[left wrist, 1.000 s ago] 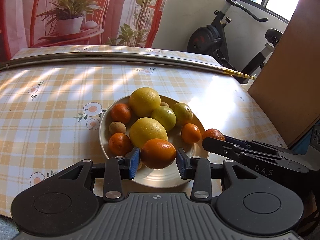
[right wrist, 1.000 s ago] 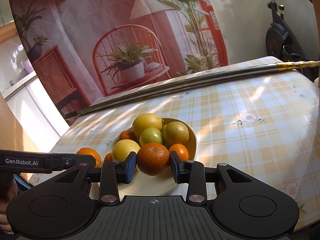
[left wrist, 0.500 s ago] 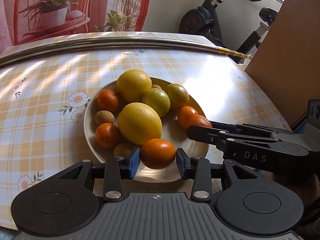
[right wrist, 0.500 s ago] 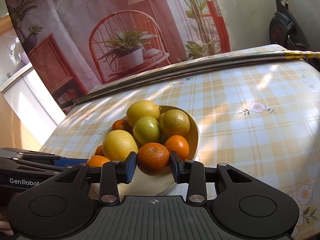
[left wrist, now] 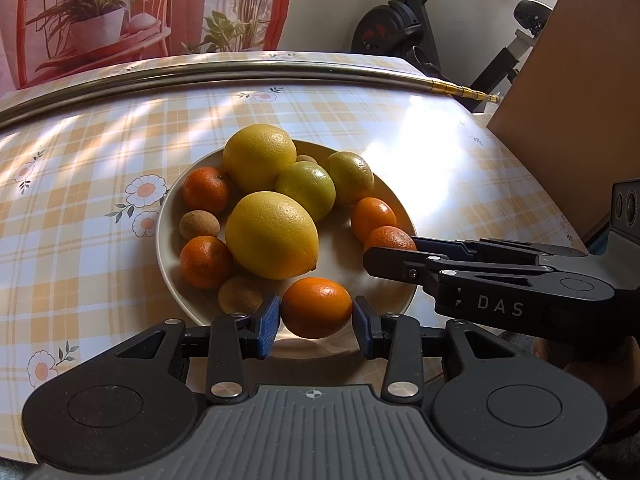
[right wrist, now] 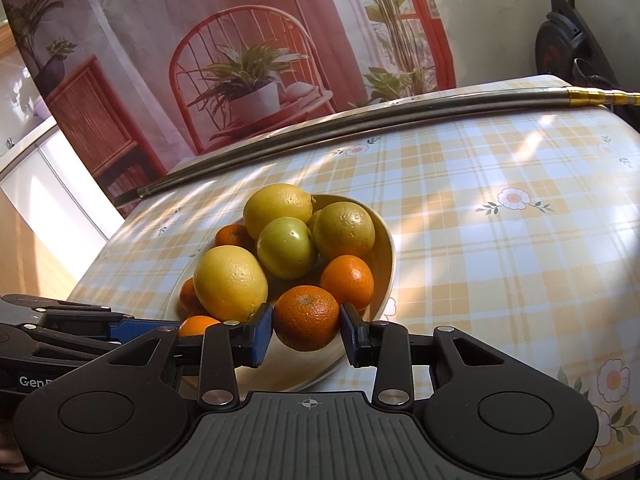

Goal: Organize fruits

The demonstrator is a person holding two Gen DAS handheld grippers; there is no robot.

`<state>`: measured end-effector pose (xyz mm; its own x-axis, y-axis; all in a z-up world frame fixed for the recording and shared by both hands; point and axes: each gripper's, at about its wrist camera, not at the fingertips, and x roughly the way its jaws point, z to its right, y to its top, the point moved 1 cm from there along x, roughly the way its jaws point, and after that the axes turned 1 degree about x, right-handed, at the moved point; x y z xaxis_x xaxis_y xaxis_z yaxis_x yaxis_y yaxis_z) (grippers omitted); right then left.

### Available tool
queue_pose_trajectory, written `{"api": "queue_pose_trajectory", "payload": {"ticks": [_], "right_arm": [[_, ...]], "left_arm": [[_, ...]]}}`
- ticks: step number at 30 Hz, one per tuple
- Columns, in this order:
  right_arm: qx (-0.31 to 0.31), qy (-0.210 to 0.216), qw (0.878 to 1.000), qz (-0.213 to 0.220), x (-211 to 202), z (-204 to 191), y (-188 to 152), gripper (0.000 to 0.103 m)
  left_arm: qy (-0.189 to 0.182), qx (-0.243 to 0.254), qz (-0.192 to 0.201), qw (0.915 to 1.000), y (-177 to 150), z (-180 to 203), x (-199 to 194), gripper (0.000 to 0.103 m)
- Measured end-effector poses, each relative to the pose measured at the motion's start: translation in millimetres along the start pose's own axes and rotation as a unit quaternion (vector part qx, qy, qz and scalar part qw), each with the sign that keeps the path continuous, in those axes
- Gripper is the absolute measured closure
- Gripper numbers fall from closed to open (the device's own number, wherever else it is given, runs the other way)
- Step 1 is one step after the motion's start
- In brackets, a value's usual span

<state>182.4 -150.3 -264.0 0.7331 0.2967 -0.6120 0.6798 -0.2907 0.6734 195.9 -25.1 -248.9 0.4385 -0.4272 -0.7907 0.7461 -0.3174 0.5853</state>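
Evidently, both grippers had descended toward the plate (left wrist: pixel 384 200) over the preceding second, since the fruit pile filled more of each view than it had one second earlier. The left gripper (left wrist: pixel 316 316) remained closed on a smooth mandarin (left wrist: pixel 316 307), which sat low over the near part of the plate, just beside a brown fruit (left wrist: pixel 239 294). The right gripper (right wrist: pixel 306 330) remained closed on a dimpled mandarin (right wrist: pixel 306 317), positioned at the plate's near edge against a second orange fruit (right wrist: pixel 347 282) and the large lemon (right wrist: pixel 230 282). Whether either mandarin already rested on the plate surface could not be determined. Judged from these positions, both fruits were at the placing stage, with release as the pending step.
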Motion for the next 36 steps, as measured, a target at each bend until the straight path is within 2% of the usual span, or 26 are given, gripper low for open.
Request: {"api": "queue_pose_trajectory", "payload": {"ticks": [14, 21, 24, 25, 26, 28, 31, 33, 34, 36], "right_arm": [[-0.001, -0.004, 1.0, -0.005, 1.8, 0.8, 0.4, 0.069], [-0.009, -0.011, 1.0, -0.004, -2.7, -2.5, 1.5, 0.068], [-0.016, -0.019, 1.0, -0.002, -6.2, -5.3, 3.2, 0.068], [-0.021, -0.024, 0.999, 0.0, -7.8, -7.0, 4.8, 0.068], [-0.03, -0.034, 0.999, 0.004, -10.3, -9.4, 7.7, 0.068], [-0.051, -0.048, 0.997, 0.015, -16.7, -15.7, 15.4, 0.065], [-0.062, -0.062, 0.996, 0.034, -28.7, -22.4, 31.8, 0.053], [-0.062, -0.068, 0.995, 0.046, -40.3, -27.6, 47.1, 0.034], [-0.063, -0.069, 0.994, 0.055, -47.3, -30.3, 54.4, 0.029], [-0.062, -0.068, 0.993, 0.075, -64.2, -36.2, 70.3, 0.005]], "left_arm": [[0.007, -0.012, -0.011, 0.9998, -0.7, -2.8, 0.2, 0.062], [0.012, -0.018, 0.007, 0.9997, 0.4, -2.7, -10.8, 0.062], [0.021, -0.015, 0.04, 0.9989, 5.3, -3.8, -26.0, 0.061], [0.027, -0.012, 0.055, 0.9981, 8.1, -3.3, -32.3, 0.056], [0.036, -0.007, 0.07, 0.9969, 11.7, -2.7, -39.2, 0.045], [0.05, 0.001, 0.102, 0.9936, 18.4, -1.8, -54.2, 0.037], [0.071, 0.013, 0.144, 0.9869, 32.0, 0.7, -78.3, 0.027], [0.092, 0.03, 0.174, 0.9799, 42.1, 4.4, -96.6, 0.021], [0.1, 0.037, 0.187, 0.9765, 46.8, 6.5, -105.9, 0.017], [0.105, 0.043, 0.21, 0.9711, 57.3, 9.1, -127.8, 0.012]]}}
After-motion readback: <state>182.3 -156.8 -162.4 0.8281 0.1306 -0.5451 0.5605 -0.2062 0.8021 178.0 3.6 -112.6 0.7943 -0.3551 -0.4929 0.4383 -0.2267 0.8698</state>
